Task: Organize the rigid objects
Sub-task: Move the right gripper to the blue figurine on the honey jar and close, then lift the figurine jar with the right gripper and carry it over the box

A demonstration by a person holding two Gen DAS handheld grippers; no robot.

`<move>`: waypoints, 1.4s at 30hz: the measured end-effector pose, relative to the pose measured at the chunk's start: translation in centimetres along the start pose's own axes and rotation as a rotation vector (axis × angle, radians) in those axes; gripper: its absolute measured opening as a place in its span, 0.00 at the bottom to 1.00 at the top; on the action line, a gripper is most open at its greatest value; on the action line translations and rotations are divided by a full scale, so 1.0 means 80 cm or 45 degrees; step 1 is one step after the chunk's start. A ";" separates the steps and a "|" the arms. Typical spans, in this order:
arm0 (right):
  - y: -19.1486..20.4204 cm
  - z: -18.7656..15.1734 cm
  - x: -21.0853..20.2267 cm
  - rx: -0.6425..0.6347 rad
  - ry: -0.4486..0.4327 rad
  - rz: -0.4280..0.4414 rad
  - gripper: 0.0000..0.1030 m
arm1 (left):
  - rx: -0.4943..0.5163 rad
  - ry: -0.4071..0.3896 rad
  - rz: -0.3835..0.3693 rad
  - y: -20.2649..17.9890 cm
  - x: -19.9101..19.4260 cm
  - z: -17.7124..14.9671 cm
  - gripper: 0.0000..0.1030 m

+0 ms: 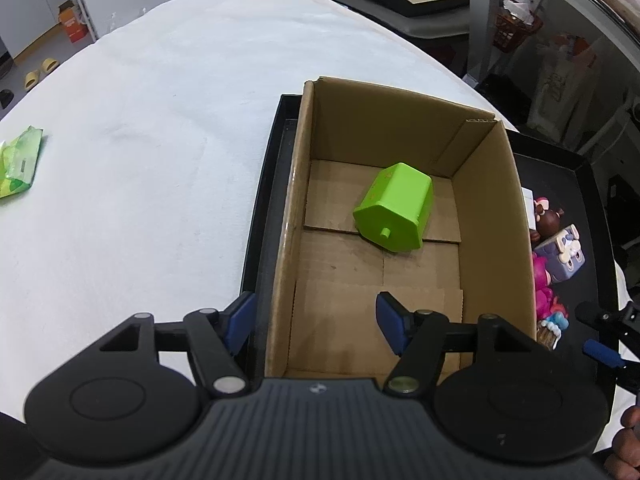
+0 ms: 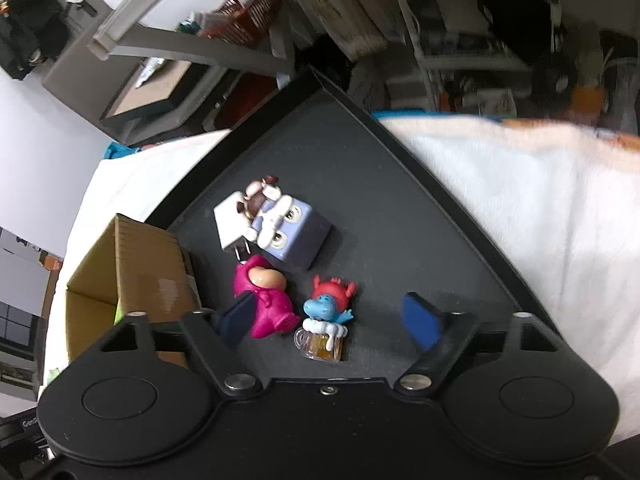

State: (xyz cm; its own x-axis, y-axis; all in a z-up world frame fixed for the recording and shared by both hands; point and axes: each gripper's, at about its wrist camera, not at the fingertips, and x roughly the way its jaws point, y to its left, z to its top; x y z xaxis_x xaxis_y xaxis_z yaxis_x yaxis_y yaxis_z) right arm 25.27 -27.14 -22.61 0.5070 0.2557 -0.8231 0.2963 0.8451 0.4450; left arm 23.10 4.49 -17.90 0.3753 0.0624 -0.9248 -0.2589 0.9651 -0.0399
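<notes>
The bright green plastic block (image 1: 394, 213) with flat sides lies on its side on the floor of the brown cardboard box (image 1: 492, 216). It is the only thing in the box. A little round peg sticks out of the end that faces me. It sits near the far half of the box, and there is bare cardboard all round it.

The box stands on a black flat tray (image 2: 380, 200) with a low rim, and the tray rests on a table with a white cloth (image 1: 160, 128). The rest of the tray holds small toys beside the box: a pale purple cube with a bunny face (image 2: 288, 236), a white block (image 2: 230, 220) touching it, a small brown figure (image 2: 260, 194) on top, a dark pink figure (image 2: 266, 300), and a blue and red figure on a clear mug (image 2: 326, 320).

My left gripper (image 1: 316, 322) is part way open and holds nothing. One blue pad is outside the near box wall and the other is inside, over the bare floor.

My right gripper (image 2: 330, 318) is also part way open and grips nothing. The pink figure and the mug figure sit between its blue pads, and I cannot tell if the left pad touches the pink one.

A green packet (image 1: 18, 162) lies far off on the cloth, which has lots of free room.
</notes>
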 end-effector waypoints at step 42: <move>0.039 -0.027 0.011 -0.339 -0.042 -0.164 0.33 | -0.039 0.014 0.009 0.012 0.004 -0.006 0.63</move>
State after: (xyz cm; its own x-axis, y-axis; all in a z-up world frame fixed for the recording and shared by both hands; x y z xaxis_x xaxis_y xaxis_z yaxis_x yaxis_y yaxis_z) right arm 24.86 -23.27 -22.75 0.5064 0.1263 -0.8530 0.1396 0.9642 0.2256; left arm 22.59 5.32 -18.43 0.3634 0.0658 -0.9293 -0.2886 0.9564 -0.0451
